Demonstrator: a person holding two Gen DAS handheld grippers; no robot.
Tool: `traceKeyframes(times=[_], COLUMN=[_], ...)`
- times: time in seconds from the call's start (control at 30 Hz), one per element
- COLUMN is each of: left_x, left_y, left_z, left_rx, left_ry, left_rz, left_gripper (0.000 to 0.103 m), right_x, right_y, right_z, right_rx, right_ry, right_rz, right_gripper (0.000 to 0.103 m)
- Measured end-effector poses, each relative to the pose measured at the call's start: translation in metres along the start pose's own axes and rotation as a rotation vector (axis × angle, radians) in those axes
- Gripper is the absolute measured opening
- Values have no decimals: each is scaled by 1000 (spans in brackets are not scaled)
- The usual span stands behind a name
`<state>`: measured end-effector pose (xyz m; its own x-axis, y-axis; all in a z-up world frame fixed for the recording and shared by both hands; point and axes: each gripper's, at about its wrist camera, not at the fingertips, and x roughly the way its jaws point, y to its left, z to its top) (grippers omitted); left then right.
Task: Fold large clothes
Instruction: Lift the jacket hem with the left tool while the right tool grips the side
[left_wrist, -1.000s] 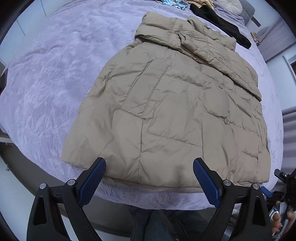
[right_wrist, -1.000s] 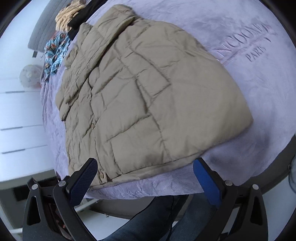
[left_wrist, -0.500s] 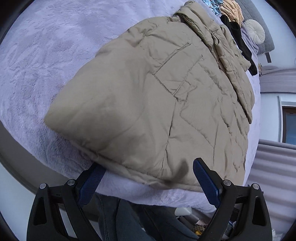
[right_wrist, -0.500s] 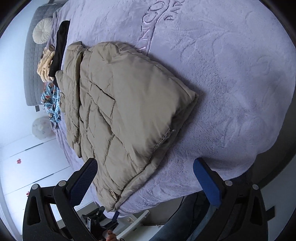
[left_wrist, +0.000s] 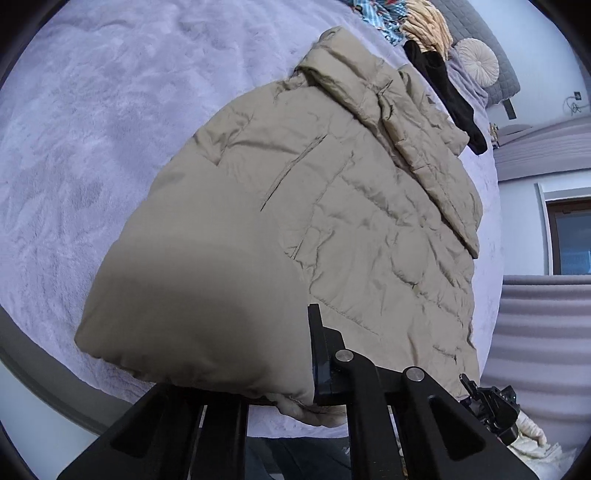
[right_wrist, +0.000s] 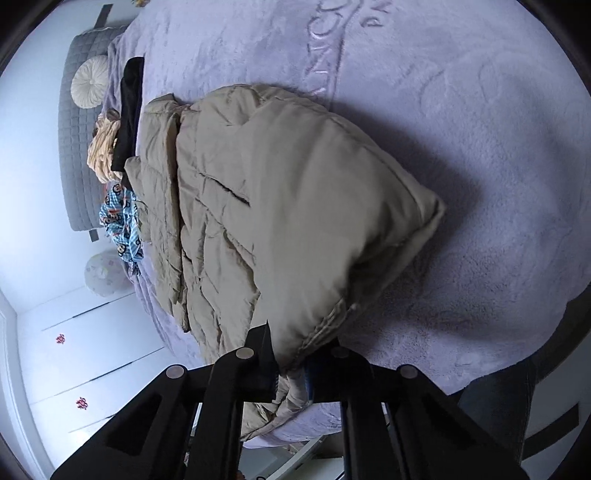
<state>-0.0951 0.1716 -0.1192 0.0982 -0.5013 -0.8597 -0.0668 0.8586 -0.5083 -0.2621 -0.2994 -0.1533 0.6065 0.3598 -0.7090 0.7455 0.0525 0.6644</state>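
Two handheld claws pinch the near hem of a beige padded jacket (left_wrist: 332, 206) on a bed.

The jacket lies flat on a lilac plush bedspread (left_wrist: 92, 147), collar toward the far headboard. The left claw (left_wrist: 295, 369) is clenched on one bottom corner, the fabric bulging over it. The right claw (right_wrist: 291, 369) is closing, the other bottom corner bunched between its pads. Beyond the collar lie a black garment (left_wrist: 447, 92), a round cream cushion (right_wrist: 90, 82) and a blue patterned cloth (right_wrist: 120, 225).

place: home bedroom | evidence: bed with lilac plush blanket (left_wrist: 110, 129), round cushion (left_wrist: 477, 62), grey quilted headboard (right_wrist: 75, 147)
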Motion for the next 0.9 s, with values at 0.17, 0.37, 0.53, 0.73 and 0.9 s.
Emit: traceKeyframes(times=[0.17,0.37,0.53,0.73,0.9], left_x=[-29,-57,-78,-96,-88], left_y=[-25,-54,-82,-117,-142], left_z=[19,48,74,110,136], left_rx=[103,180,222,185,161], left_ry=[-73,-135,-211,-316,-373], left_rz=[-32,-74,-89,-99,-57], left_gripper=[11,9,9,9,9], right_x=[-11,-24,-29,-37,-28], right_y=[36,85,137,202,253], right_z=[-1,2,12,37,65], right_rx=[-110,-249,-373,-522,-616], right_ry=[-42,-106,-132,-129,-98], right_rz=[-10,-21,-12,7,20], right_gripper=[9,8,7,7,7])
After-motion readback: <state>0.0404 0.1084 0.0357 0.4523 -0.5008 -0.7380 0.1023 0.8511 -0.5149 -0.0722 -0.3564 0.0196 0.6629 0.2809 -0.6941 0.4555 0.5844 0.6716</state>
